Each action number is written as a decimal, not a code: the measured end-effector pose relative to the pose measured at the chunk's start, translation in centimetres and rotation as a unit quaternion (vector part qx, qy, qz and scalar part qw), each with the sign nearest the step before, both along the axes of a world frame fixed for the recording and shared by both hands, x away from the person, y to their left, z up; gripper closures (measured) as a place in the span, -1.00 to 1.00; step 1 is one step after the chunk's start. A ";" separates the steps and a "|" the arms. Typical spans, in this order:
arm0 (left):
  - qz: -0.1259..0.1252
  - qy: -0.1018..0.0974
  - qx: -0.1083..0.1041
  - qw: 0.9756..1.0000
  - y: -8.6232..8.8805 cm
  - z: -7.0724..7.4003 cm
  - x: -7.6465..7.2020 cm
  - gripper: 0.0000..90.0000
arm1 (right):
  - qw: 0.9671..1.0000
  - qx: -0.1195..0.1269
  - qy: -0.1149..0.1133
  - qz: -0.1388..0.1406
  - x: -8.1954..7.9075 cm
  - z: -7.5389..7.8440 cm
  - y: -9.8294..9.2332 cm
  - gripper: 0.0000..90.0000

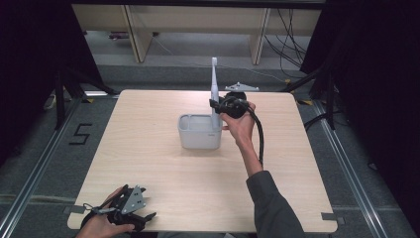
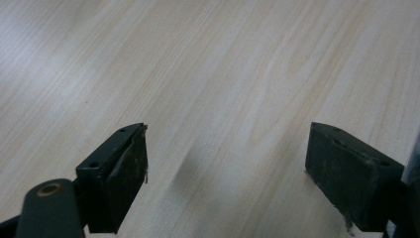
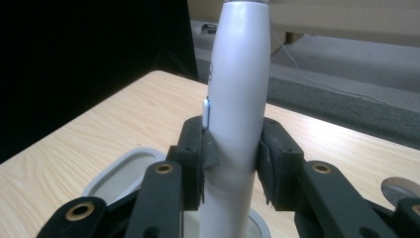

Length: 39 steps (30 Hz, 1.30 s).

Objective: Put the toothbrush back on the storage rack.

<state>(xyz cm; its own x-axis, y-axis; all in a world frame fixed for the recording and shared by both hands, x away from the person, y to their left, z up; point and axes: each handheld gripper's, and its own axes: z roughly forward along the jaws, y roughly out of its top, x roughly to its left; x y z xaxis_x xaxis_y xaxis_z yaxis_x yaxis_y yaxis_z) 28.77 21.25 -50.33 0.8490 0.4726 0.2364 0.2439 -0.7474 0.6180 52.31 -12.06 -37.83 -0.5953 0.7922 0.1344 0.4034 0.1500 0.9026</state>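
nearby, at the table's (image 1: 163,168) front left corner, left gripper (image 1: 132,214) resting in a hand, jaws spread wide over bare wood, nothing between them. farther in, past the middle, right gripper (image 1: 216,106) clamped on the toothbrush (image 1: 214,87), pads pressing both sides of its white handle (image 3: 236,124). toothbrush upright, head on top, lower end down inside the grey holder (image 1: 199,131), at its right end. beyond the far edge, grey floor and pale furniture legs.
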 end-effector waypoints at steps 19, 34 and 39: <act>0.000 0.001 0.000 1.000 0.0 0.0 0.0 -0.64 | 1.000 -0.018 0.009 -0.014 0.1 -1.8 -0.1 0.47; 0.001 0.002 0.000 1.000 0.0 -0.1 0.0 -0.64 | 0.999 -0.045 0.008 -0.014 0.0 -2.9 0.1 0.47; 0.001 0.001 0.001 1.000 0.0 0.0 0.0 -0.64 | 0.999 -0.039 0.017 -0.016 -0.2 -3.4 0.0 0.46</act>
